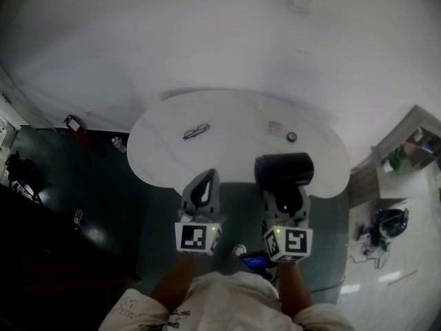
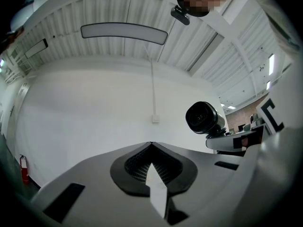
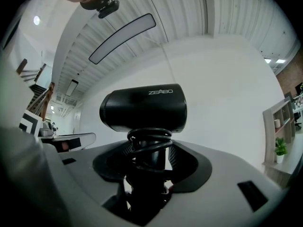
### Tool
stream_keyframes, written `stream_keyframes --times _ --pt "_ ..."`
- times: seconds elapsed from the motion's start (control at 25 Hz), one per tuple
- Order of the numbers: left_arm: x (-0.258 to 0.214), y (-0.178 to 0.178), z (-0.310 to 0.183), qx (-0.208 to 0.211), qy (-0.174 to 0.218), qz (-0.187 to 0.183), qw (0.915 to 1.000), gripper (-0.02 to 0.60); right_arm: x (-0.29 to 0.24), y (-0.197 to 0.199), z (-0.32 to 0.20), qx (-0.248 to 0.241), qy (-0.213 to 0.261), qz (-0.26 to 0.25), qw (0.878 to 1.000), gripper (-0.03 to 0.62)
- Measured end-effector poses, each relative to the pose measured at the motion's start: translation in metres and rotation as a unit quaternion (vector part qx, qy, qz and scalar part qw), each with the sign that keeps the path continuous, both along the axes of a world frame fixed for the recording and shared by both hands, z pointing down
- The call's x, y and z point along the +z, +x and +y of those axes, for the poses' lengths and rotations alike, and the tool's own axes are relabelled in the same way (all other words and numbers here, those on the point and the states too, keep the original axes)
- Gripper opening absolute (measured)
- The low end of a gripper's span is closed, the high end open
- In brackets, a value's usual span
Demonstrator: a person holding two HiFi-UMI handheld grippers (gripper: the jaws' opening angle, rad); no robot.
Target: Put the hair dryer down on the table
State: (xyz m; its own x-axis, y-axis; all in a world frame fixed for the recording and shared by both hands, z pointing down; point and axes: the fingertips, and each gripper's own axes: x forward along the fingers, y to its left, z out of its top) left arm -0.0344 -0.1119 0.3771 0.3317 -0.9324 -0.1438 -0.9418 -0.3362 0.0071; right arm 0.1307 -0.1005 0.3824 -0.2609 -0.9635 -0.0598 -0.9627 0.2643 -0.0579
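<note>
The black hair dryer (image 1: 284, 169) stands upright in my right gripper (image 1: 285, 200), just off the near edge of the white oval table (image 1: 234, 116). In the right gripper view the jaws are shut on the hair dryer's (image 3: 144, 108) handle, which has its cord coiled round it, and the barrel lies crosswise above my right gripper (image 3: 149, 162). My left gripper (image 1: 207, 176) is held beside it to the left, shut with nothing in it; its jaws (image 2: 151, 146) meet in a point. The hair dryer's (image 2: 203, 117) muzzle also shows in the left gripper view.
On the table lie a pair of glasses (image 1: 196, 131), a small pale object (image 1: 275, 126) and a small dark round one (image 1: 291, 136). A bottle (image 1: 118, 143) and a red extinguisher (image 1: 74, 125) stand on the floor at left. A shelf (image 1: 413, 147) is at right.
</note>
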Motion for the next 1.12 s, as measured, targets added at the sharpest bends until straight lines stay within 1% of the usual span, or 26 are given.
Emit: stream_keyframes --times 0.32,0.44,0.52,0.68,0.84,1.12 --pt "-0.004 0.042 -0.033 0.005 0.003 -0.014 0.9999 -0.002 0.003 0.041 -0.043 0.004 -0.007 -0.017 1.000 0.239" --pt "-0.005 0.052 -0.043 0.008 0.004 -0.022 0.9997 -0.002 0.004 0.050 -0.054 0.007 -0.009 -0.025 1.000 0.239" --pt "-0.006 0.056 -0.050 0.008 0.005 -0.021 0.9997 -0.002 0.005 0.054 -0.061 0.009 -0.010 -0.030 0.999 0.239" --pt "-0.002 0.056 -0.066 0.011 0.008 -0.023 0.9996 -0.002 0.011 0.053 -0.076 0.006 -0.013 -0.031 0.999 0.239" --pt "0.007 0.054 -0.090 0.017 -0.002 -0.016 0.9997 -0.002 0.016 0.051 -0.099 0.013 -0.020 -0.028 0.999 0.239" --pt "0.012 0.031 -0.145 0.023 -0.005 -0.006 0.9997 -0.002 0.023 0.027 -0.151 0.017 -0.029 -0.018 0.999 0.239"
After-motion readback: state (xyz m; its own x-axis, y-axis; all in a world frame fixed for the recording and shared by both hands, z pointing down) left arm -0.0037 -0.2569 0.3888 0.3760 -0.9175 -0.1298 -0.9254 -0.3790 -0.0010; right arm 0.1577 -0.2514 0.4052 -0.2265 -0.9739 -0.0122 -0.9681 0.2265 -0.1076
